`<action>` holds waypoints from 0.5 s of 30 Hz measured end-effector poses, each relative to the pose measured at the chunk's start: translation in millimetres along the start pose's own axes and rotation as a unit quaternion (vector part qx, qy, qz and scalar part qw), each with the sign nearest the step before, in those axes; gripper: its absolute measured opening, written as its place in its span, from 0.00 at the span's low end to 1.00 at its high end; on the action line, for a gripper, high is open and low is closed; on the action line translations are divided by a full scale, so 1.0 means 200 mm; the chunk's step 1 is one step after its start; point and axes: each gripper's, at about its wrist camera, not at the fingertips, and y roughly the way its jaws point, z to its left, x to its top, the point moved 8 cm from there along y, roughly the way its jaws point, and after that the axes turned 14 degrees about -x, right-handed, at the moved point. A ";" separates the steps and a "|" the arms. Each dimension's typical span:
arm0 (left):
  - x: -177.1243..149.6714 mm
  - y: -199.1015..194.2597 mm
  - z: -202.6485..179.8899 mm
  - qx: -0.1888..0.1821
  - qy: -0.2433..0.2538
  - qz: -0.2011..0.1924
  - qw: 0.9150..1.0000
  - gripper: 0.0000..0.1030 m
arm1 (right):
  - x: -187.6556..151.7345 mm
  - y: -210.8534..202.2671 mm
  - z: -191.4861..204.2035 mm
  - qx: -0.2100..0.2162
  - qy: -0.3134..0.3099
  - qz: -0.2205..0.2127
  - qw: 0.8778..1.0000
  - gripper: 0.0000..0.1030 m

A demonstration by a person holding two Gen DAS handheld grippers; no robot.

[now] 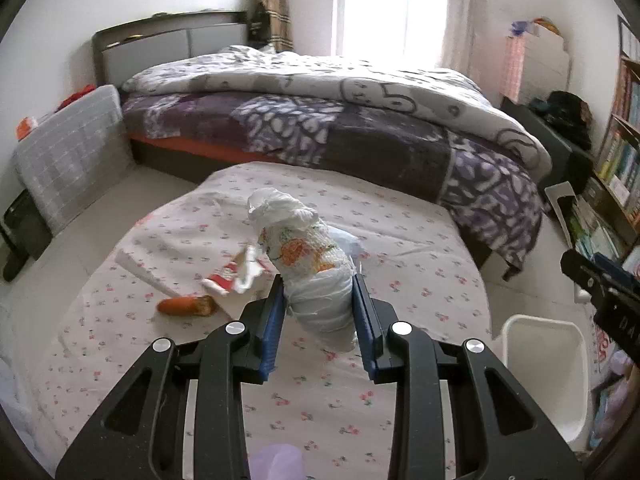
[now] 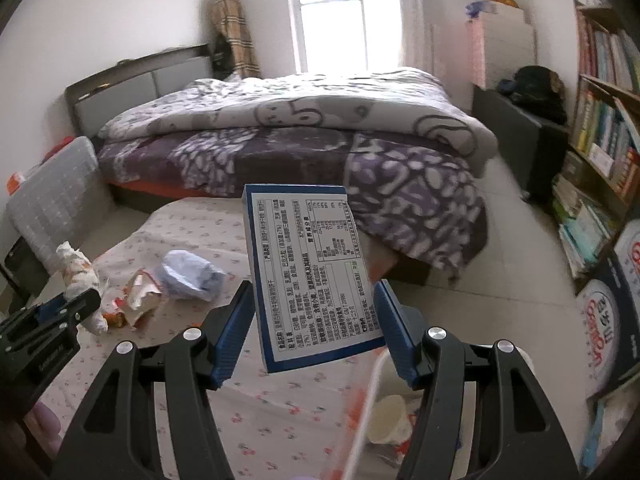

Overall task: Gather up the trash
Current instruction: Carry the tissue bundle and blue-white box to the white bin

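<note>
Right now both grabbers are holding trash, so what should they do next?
Probably carry the box in the right gripper over the white bin and let go. The bin sits just past the flowery mattress edge. The left gripper, holding the crumpled wad, could follow.

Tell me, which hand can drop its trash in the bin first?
Probably the right gripper: its box hangs right beside the white bin. The left gripper, holding crumpled paper, is farther away.

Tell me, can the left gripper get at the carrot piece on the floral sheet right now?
Probably not yet: the left gripper is shut on a wadded paper bundle. The carrot piece lies uncovered on the sheet, so only that load blocks it.
</note>
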 end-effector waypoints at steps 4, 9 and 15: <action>-0.02 0.02 -0.09 -0.012 0.012 0.005 1.000 0.30 | -0.01 0.01 -0.15 -0.022 0.009 0.008 1.000 0.59; -0.05 0.06 -0.21 -0.029 0.026 0.015 0.999 0.30 | -0.04 0.04 -0.34 -0.043 0.031 0.022 0.998 0.59; -0.08 0.10 -0.35 -0.042 0.049 0.024 0.998 0.30 | -0.07 0.05 -0.52 -0.067 0.049 0.031 0.996 0.60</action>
